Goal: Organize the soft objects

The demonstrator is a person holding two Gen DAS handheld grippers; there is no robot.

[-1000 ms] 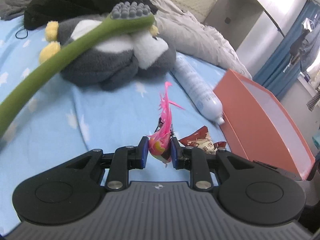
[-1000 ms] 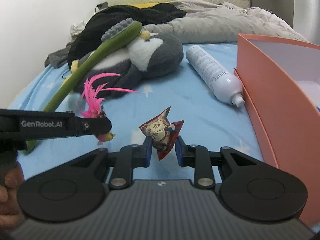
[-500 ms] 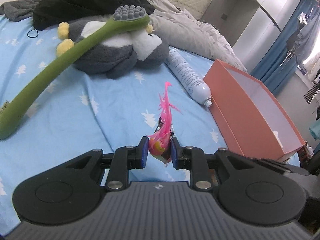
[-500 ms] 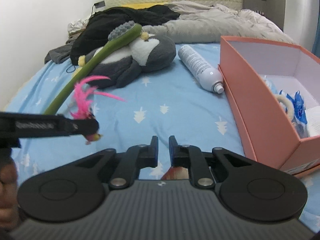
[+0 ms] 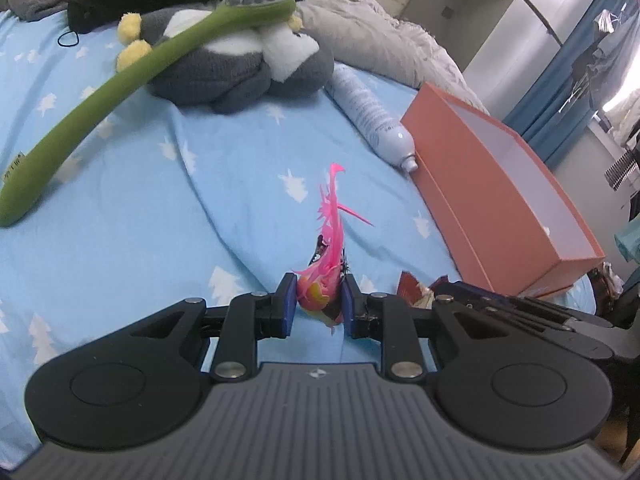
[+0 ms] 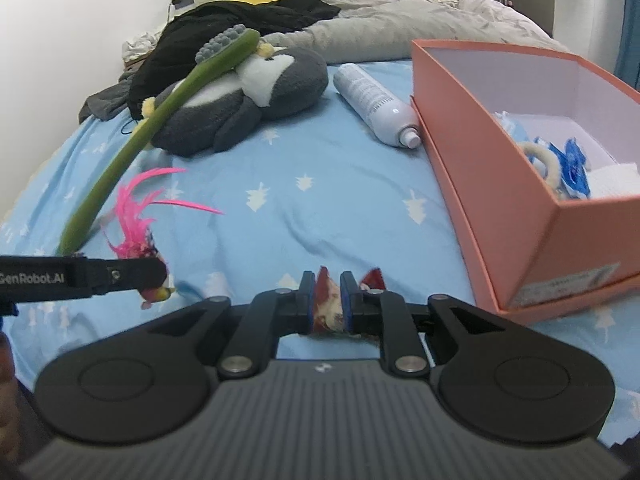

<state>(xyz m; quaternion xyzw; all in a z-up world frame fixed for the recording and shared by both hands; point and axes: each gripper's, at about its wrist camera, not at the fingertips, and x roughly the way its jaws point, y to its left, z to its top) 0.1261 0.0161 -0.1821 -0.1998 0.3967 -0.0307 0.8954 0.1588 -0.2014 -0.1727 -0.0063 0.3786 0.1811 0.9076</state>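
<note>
Two grippers were in view above a blue sheet (image 6: 320,208). Left gripper (image 5: 319,307): jaws nearly closed, clamped on a pink feather toy (image 5: 325,292), plumes standing up between the pads. Right gripper (image 6: 327,308): jaws narrowed onto a red snack packet (image 6: 326,304), which bulged between the pads (one corner poked out past the right finger).

On the sheet: a grey plush (image 6: 248,100), a green brush (image 6: 160,120) leaning across it, a white bottle (image 6: 376,104) lying just beside an orange box (image 6: 500,184). The box held a few soft items, too small to name.

Change from half a second earlier: the right gripper's pads had then shown a bare gap with the packet low behind them; now the packet sat gripped between them. The left grip on the toy was unchanged. Both views showed more of the bed than a second before.
</note>
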